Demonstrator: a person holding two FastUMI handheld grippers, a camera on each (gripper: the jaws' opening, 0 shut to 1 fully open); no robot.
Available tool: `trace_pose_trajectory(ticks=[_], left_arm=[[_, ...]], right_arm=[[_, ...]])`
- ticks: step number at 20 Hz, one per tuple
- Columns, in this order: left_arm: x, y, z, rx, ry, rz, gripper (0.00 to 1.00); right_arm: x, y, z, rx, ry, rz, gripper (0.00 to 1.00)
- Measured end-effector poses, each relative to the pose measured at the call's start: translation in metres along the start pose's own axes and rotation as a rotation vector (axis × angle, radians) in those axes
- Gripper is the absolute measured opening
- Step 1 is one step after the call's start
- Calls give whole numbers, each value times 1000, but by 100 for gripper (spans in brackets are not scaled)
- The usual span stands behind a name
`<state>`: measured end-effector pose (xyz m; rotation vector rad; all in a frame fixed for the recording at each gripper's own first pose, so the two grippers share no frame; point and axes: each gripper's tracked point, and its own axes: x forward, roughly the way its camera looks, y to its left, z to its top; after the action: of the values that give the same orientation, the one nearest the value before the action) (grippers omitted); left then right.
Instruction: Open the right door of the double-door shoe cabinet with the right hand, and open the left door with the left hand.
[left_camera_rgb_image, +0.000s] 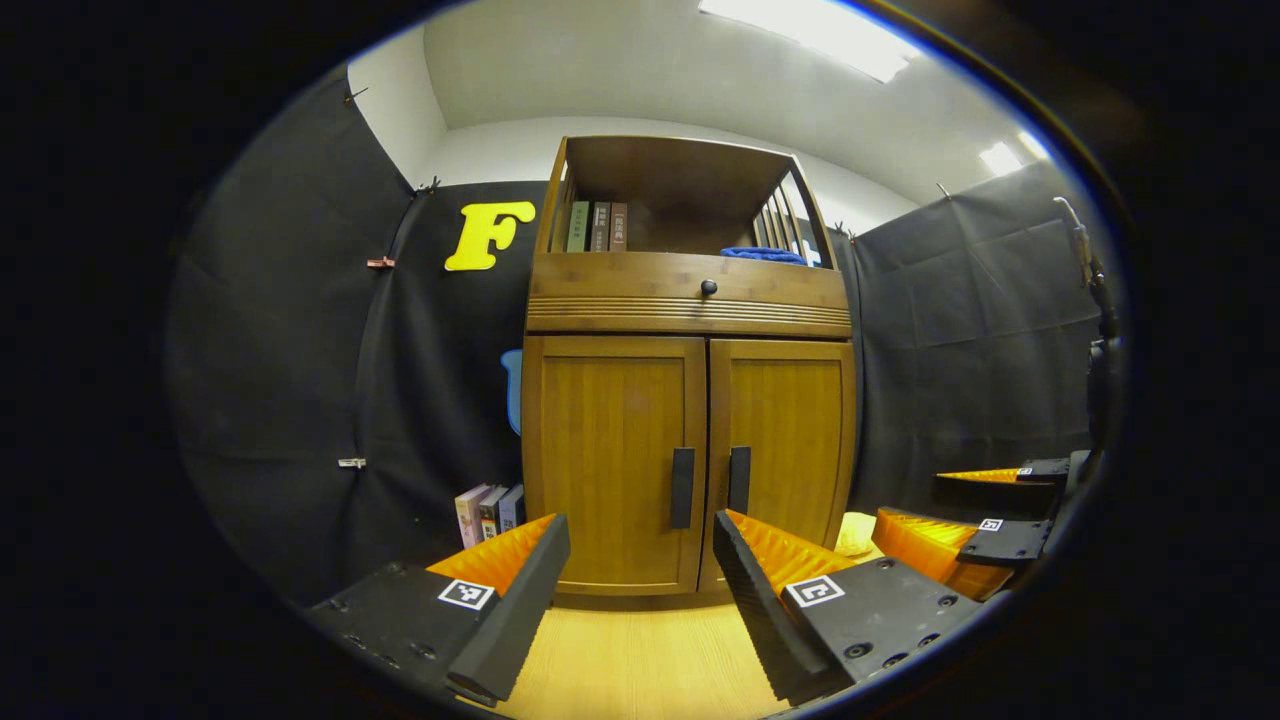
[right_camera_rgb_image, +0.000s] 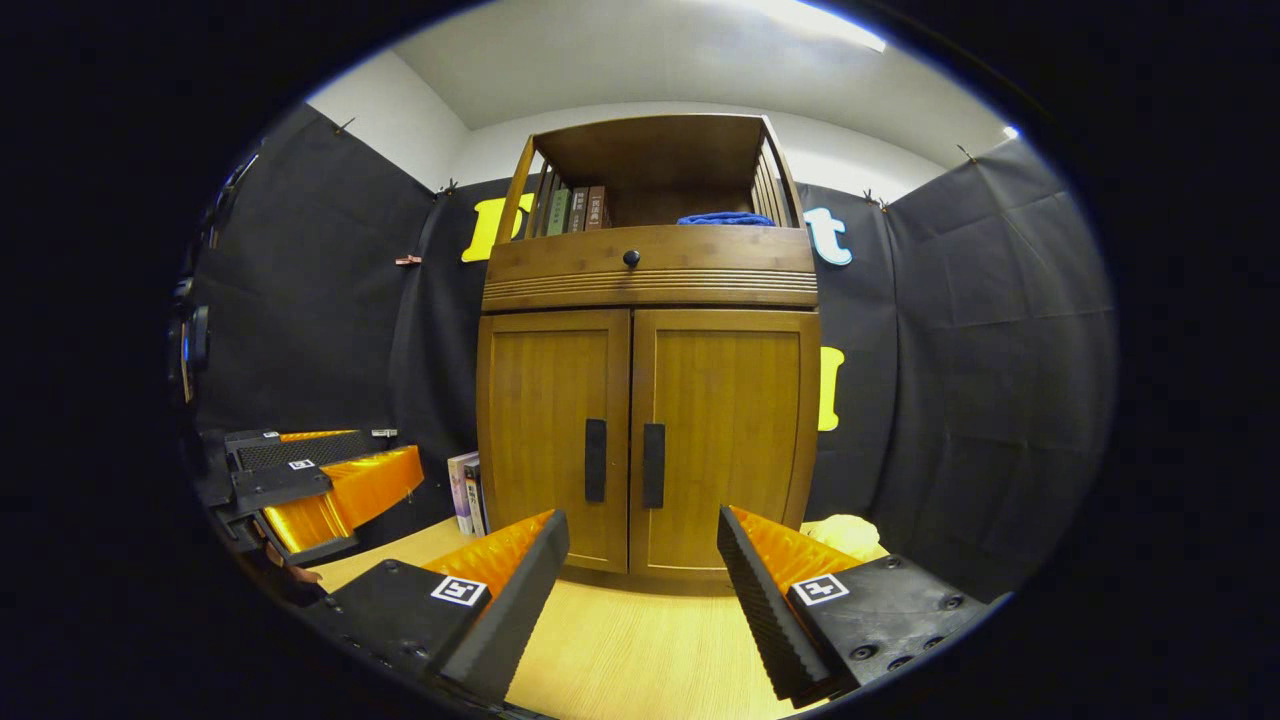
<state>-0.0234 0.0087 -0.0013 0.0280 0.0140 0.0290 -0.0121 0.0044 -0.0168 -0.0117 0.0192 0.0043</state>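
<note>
You face the shoe cabinet (right_camera_rgb_image: 648, 400) at frame centre, its left door (right_camera_rgb_image: 553, 440) beside its right door (right_camera_rgb_image: 725, 440); books (right_camera_rgb_image: 466, 492) stand lower left of it, on the floor (right_camera_rgb_image: 640, 650).

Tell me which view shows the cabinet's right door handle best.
The right gripper view: the right handle sits near the centre, facing the camera, clear above the open right gripper. In the left gripper view the same handle is slightly off-centre, its lower end close to a finger of the left gripper.
</note>
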Motion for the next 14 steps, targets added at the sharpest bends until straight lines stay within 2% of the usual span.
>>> trace_pose_trajectory(ticks=[8,14], left_arm=[[6,11,-7,-21,16,1,90],[-1,32,-12,-31,5,2,90]], right_arm=[[24,-4,-5,-21,6,-41,95],[75,-1,-19,-2,22,-62,95]])
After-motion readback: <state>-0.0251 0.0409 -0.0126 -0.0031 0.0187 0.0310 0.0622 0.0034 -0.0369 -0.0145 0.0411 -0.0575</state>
